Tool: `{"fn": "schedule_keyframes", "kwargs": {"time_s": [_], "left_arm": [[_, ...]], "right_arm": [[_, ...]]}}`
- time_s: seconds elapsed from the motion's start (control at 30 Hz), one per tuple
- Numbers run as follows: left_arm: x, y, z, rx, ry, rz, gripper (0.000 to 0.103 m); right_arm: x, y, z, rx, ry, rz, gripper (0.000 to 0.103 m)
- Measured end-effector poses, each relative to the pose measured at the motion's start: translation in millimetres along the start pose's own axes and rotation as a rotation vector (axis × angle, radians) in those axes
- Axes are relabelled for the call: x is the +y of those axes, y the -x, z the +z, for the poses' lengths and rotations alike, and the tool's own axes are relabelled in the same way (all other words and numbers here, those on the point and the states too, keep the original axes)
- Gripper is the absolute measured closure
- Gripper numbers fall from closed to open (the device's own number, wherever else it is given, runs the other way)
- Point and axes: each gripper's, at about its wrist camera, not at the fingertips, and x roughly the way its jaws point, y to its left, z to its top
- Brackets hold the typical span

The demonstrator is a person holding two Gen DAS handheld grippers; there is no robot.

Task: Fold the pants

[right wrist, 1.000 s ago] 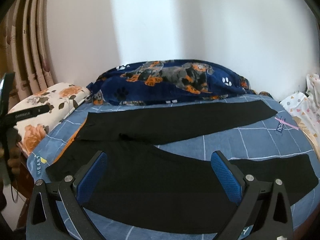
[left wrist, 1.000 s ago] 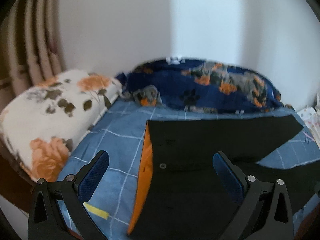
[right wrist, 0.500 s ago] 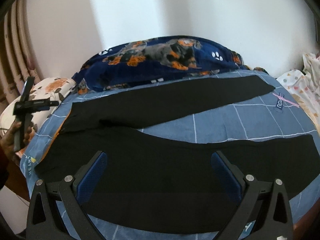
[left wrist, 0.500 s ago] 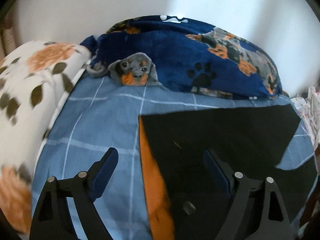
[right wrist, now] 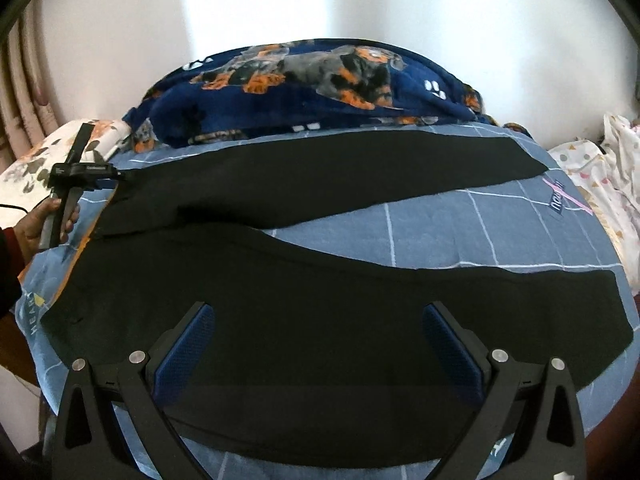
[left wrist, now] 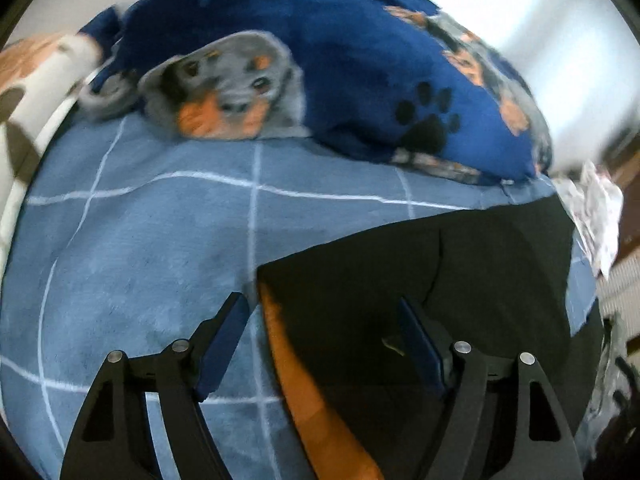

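Black pants (right wrist: 320, 320) lie spread flat on the blue checked bed sheet (right wrist: 440, 236), legs apart and pointing right, waistband at the left with an orange lining (left wrist: 304, 392) showing. My left gripper (left wrist: 324, 320) is open, low over the far waistband corner of the pants (left wrist: 400, 280), its jaws either side of the orange edge. It also shows in the right wrist view (right wrist: 116, 174), held by a hand. My right gripper (right wrist: 318, 322) is open and empty above the near pant leg.
A navy dog-print blanket (right wrist: 320, 80) is bunched along the wall side of the bed. A floral pillow (right wrist: 32, 164) lies at the left end. A white patterned cloth (right wrist: 600, 168) sits at the right. The bed's near edge is just below my right gripper.
My left gripper has moved forward and down to the far waistband corner of the pants. My right gripper has lowered slightly toward the near pant leg. Both stayed open.
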Motion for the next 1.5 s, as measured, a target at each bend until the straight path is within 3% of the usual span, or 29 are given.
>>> {"fn": "schedule_keyframes", "kwargs": {"time_s": [0.03,0.07,0.13,0.2,0.33,0.43,0.53,0.7,0.8,0.93,1.0,1.17,1.2,1.23,1.27,1.3,1.5], "left_arm": [[-3,-3,1,0.015,-0.021,0.019,0.043],[-6,-4,0,0.021,-0.055,0.032,0.048],[-7,-3,2,0.005,-0.054,0.052,0.084],[-6,4,3,-0.025,-0.020,0.059,0.093],[-24,14,-6,-0.078,-0.031,0.142,0.095],[-52,42,-18,-0.164,-0.058,0.165,0.095],[-89,86,-38,-0.275,-0.077,0.154,0.095],[-157,154,-97,-0.401,-0.147,0.122,0.095],[-183,178,-138,-0.425,-0.169,0.117,0.095],[-199,189,-183,-0.415,-0.158,0.102,0.095],[-202,190,-198,-0.404,-0.149,0.099,0.095],[-201,187,-209,-0.377,-0.105,0.085,0.095],[-199,186,-209,-0.372,-0.092,0.084,0.094],[-198,185,-209,-0.366,-0.085,0.084,0.094],[-198,184,-210,-0.363,-0.081,0.090,0.094],[-197,182,-210,-0.358,-0.076,0.098,0.094],[-172,178,-215,-0.308,0.011,0.108,0.092]], "right_arm": [[-1,1,-1,0.002,-0.013,-0.007,0.000],[-3,2,-2,0.004,-0.020,-0.009,0.000],[-6,4,-5,0.010,-0.044,-0.022,0.000],[-8,8,-12,0.011,-0.060,-0.029,0.000],[-9,19,-20,0.006,-0.049,-0.034,0.000],[-15,28,-15,-0.020,-0.058,-0.006,0.000],[-27,33,8,-0.055,-0.125,0.154,0.000],[-39,14,61,-0.015,-0.271,0.453,0.000],[-40,-10,88,0.028,-0.387,0.636,0.000],[-32,-46,106,0.118,-0.471,0.741,0.000],[-31,-72,110,0.171,-0.527,0.705,0.000],[-48,-133,106,0.260,-0.774,0.749,0.001],[-53,-144,106,0.266,-0.801,0.748,0.006],[-59,-150,107,0.264,-0.817,0.717,0.035],[-64,-153,104,0.266,-0.836,0.674,0.085],[-67,-154,101,0.282,-0.849,0.661,0.096],[-63,-90,63,0.158,-0.699,0.663,0.096]]}}
